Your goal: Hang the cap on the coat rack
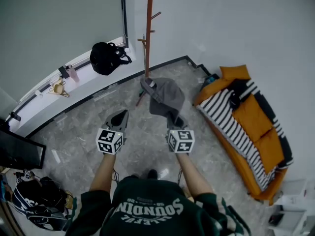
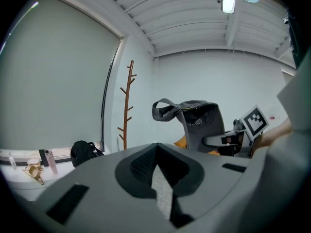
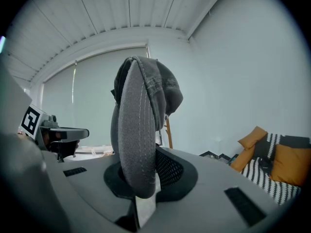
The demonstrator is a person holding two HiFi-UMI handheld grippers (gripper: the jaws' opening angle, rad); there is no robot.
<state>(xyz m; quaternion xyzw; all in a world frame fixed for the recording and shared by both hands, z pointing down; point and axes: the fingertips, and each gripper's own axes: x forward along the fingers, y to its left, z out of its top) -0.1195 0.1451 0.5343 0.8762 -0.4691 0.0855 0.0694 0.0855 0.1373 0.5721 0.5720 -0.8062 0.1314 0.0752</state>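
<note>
Marble floor (image 1: 74,132) below: R gripper (image 1: 173,118) jaws pinch cap (image 1: 165,97) brim, L gripper (image 1: 119,118) jaws together, empty.

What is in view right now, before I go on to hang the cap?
cap: one, grey, held up short of the coat rack
coat rack: one, brown wood, in the room corner, visible pegs bare
bag: one, black, on the window ledge left of the rack
hangers: light wood, on the ledge, count unclear
sofa: one, orange with a black-and-white striped cover, along the right wall
screen: one, black, lower left
left gripper: grey, jaws together, nothing in them
right gripper: grey, shut on the cap's brim
sweater: green, on the person, bottom centre
</note>
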